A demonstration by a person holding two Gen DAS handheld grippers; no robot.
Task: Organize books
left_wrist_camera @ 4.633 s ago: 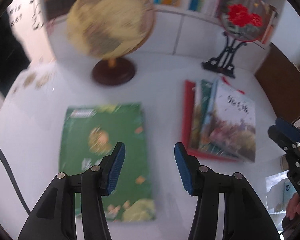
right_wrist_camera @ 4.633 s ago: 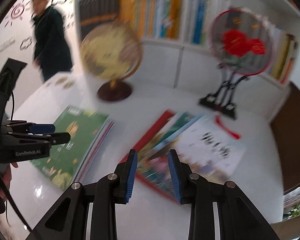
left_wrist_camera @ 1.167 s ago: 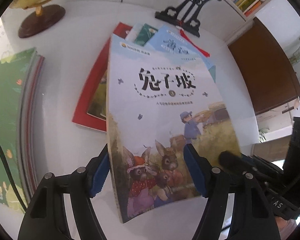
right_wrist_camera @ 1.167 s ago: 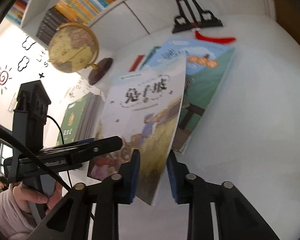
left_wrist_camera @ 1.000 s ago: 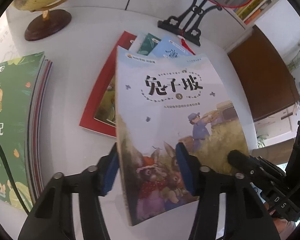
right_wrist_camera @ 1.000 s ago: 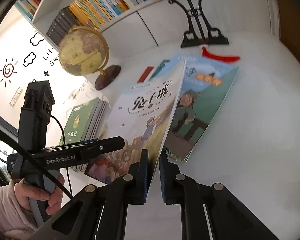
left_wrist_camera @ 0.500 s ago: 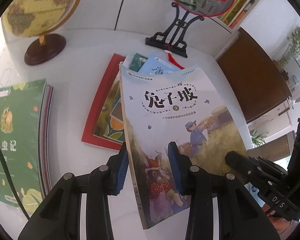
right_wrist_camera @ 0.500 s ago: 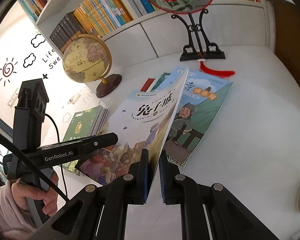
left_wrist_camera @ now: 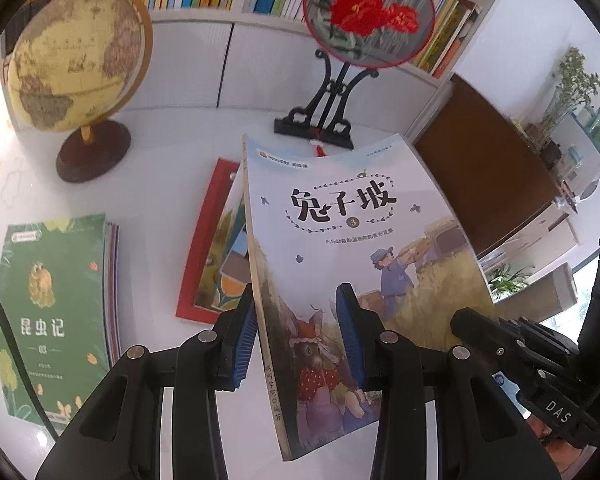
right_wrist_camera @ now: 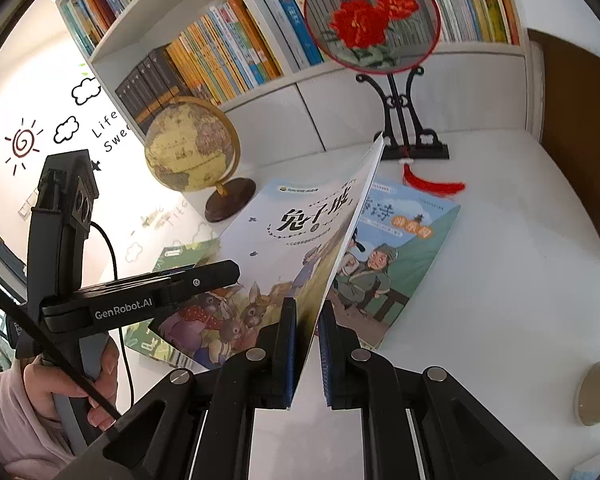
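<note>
The left gripper [left_wrist_camera: 296, 336] has its blue pads [left_wrist_camera: 244, 338] clamped on the spine edge of the rabbit book [left_wrist_camera: 352, 248], and the right gripper [right_wrist_camera: 306, 354] pinches the same book's opposite edge, fingers pressed nearly together on the thin cover. The book hangs tilted between them, clear of the white table [left_wrist_camera: 160, 184]. In the left wrist view a green stack of books [left_wrist_camera: 52, 308] lies flat at nine o'clock, and a red-covered pile [left_wrist_camera: 204, 240] sits just beyond the pads at eleven o'clock. In the right wrist view a teal illustrated book [right_wrist_camera: 396, 256] lies flat at one o'clock. Farther off stand a globe [left_wrist_camera: 76, 60] at ten o'clock and a round embroidered fan [left_wrist_camera: 368, 12] on its black stand at twelve. Behind them the bookshelf [right_wrist_camera: 228, 8] compartments hold upright books packed spine-out
</note>
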